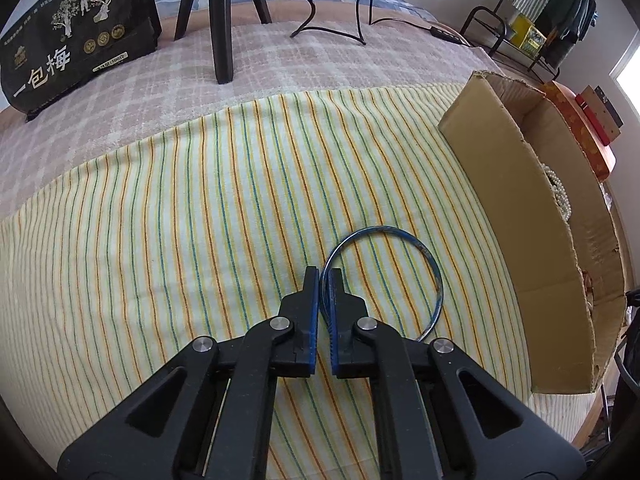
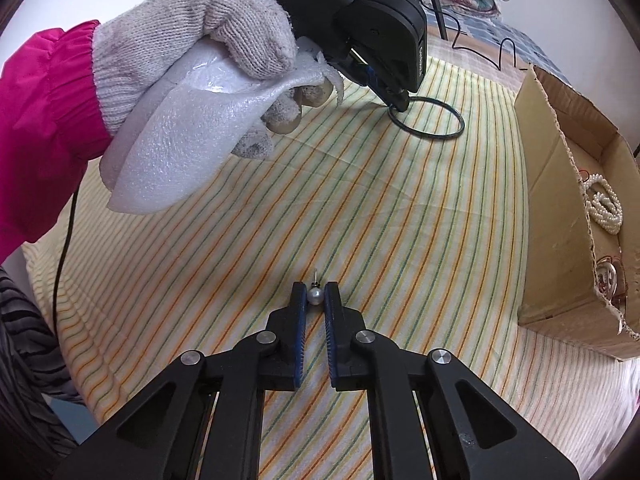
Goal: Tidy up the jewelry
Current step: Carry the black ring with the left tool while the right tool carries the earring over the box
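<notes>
My left gripper [image 1: 324, 276] is shut on a thin blue bangle [image 1: 434, 270], which hangs to the right over the striped cloth [image 1: 180, 220]. The right wrist view shows that gripper [image 2: 398, 104] gripping the bangle [image 2: 456, 130] at its left rim. My right gripper [image 2: 315, 292] is shut on a pearl stud earring [image 2: 315, 296], its pin pointing up, just above the cloth. A cardboard box [image 1: 516, 216] stands on the right and holds pearl strands [image 2: 606, 208] and another piece [image 2: 606, 276].
A gloved hand [image 2: 224, 20] in a pink sleeve holds the left gripper with white foam wrap [image 2: 180, 140]. A black bag [image 1: 76, 32], tripod legs [image 1: 222, 20] and a cable [image 1: 340, 28] lie beyond the cloth. A rack [image 1: 532, 28] stands far right.
</notes>
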Available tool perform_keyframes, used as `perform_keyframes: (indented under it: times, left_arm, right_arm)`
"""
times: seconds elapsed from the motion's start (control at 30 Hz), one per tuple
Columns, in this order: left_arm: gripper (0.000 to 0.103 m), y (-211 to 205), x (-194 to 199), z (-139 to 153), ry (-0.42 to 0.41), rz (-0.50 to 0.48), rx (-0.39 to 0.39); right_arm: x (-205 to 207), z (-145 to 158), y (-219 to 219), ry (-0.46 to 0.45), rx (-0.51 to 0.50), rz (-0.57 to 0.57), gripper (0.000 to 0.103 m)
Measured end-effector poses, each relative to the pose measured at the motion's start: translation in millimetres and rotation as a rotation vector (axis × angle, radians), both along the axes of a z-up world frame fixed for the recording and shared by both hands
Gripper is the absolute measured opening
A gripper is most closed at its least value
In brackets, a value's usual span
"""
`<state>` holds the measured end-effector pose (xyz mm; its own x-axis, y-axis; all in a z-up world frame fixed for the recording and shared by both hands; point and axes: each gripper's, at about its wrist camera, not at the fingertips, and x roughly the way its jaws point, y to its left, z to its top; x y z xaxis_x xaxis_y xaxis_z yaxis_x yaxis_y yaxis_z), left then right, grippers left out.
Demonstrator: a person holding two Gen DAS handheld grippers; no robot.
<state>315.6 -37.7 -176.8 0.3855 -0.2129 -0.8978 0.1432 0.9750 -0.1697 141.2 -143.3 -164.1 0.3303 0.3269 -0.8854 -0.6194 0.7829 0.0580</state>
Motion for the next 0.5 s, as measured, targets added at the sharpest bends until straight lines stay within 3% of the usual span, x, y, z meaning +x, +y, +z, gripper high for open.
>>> perform_keyframes:
  times: [0.5]
  left_arm:
    - [0.001,14,-21,40,-0.071,0.011,-0.035]
  right_arm:
    - [12,17,-17,-0.014,0.066,-0.035,0.007]
